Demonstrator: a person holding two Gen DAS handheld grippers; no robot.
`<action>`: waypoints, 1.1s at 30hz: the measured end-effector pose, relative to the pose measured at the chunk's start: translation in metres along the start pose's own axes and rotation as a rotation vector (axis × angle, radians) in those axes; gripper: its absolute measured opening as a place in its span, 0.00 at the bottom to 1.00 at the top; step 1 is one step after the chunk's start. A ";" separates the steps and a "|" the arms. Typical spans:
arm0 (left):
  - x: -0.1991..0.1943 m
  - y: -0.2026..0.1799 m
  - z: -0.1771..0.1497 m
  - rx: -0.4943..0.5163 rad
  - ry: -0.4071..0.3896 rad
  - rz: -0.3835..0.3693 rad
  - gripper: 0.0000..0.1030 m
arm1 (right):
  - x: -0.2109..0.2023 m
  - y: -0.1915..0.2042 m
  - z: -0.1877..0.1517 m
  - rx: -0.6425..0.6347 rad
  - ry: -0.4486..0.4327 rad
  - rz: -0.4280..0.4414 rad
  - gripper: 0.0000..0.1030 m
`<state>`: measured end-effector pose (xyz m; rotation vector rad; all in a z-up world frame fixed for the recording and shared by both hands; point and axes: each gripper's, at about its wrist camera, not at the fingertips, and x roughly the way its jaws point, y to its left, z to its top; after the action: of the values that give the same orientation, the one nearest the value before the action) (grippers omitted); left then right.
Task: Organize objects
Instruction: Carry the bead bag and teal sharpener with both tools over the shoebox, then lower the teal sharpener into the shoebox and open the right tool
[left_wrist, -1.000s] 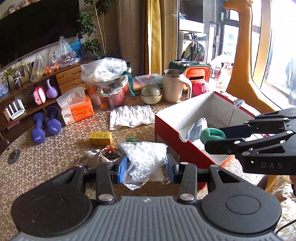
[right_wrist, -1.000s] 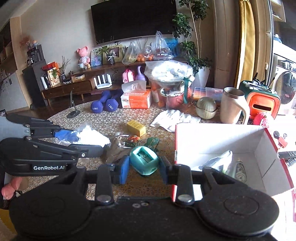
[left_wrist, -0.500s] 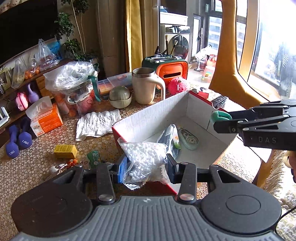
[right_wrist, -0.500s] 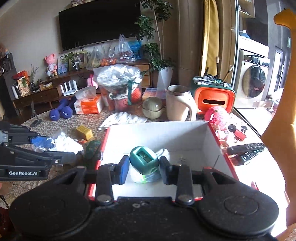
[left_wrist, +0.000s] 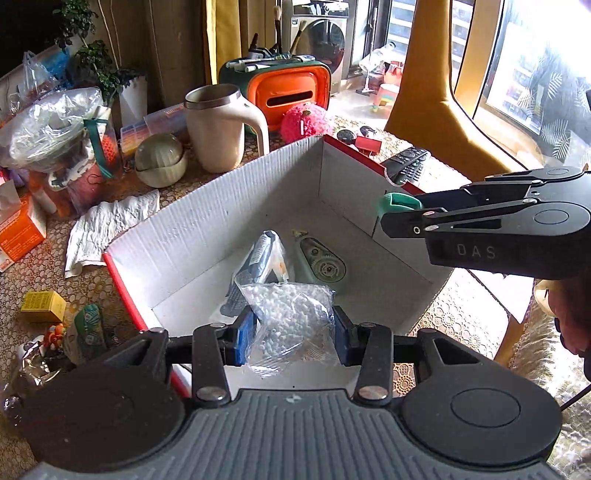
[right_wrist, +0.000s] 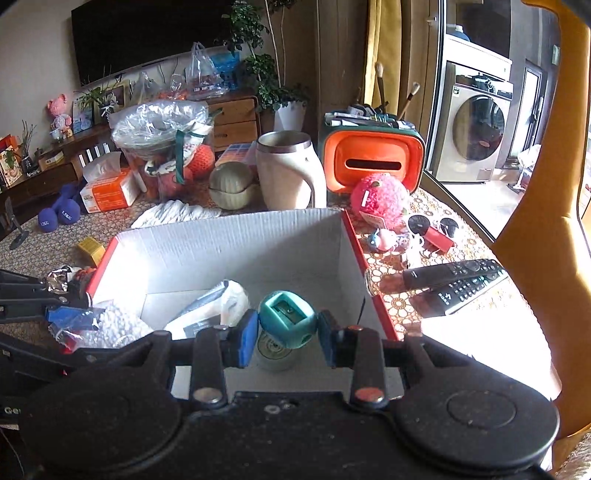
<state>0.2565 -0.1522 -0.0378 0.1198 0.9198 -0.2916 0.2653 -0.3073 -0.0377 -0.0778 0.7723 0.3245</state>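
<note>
My left gripper (left_wrist: 293, 330) is shut on a clear bag of white beads (left_wrist: 291, 317) and holds it above the near end of the open red-and-white cardboard box (left_wrist: 207, 225). My right gripper (right_wrist: 286, 334) is shut on a teal pencil sharpener (right_wrist: 288, 319) and holds it above the same box (right_wrist: 236, 240). The sharpener also shows in the left wrist view (left_wrist: 399, 203) over the box's right wall. In the box lie a packaged dark item (left_wrist: 258, 258) and a pale green tape dispenser (left_wrist: 321, 258).
Behind the box stand a cream mug (left_wrist: 218, 125), an orange organizer (left_wrist: 288, 88), a pink ball (left_wrist: 304, 123), a round bowl (left_wrist: 160, 158) and a white cloth (left_wrist: 110, 225). Two remotes (right_wrist: 454, 282) lie to the box's right. A yellow box (left_wrist: 42, 306) and small toys lie to its left.
Both grippers have moved from the table at the left to above the box, each carrying its object. Both jaws stay shut.
</note>
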 end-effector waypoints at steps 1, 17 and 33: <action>0.006 -0.002 0.002 0.005 0.009 -0.001 0.41 | 0.005 -0.002 0.000 0.002 0.010 0.000 0.33; 0.102 0.000 0.030 -0.020 0.227 -0.036 0.41 | 0.073 -0.021 -0.002 0.099 0.192 0.020 0.32; 0.121 -0.002 0.032 0.011 0.321 -0.066 0.58 | 0.090 -0.020 -0.009 0.161 0.270 0.012 0.37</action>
<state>0.3490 -0.1855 -0.1148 0.1491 1.2421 -0.3443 0.3257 -0.3045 -0.1075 0.0357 1.0642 0.2649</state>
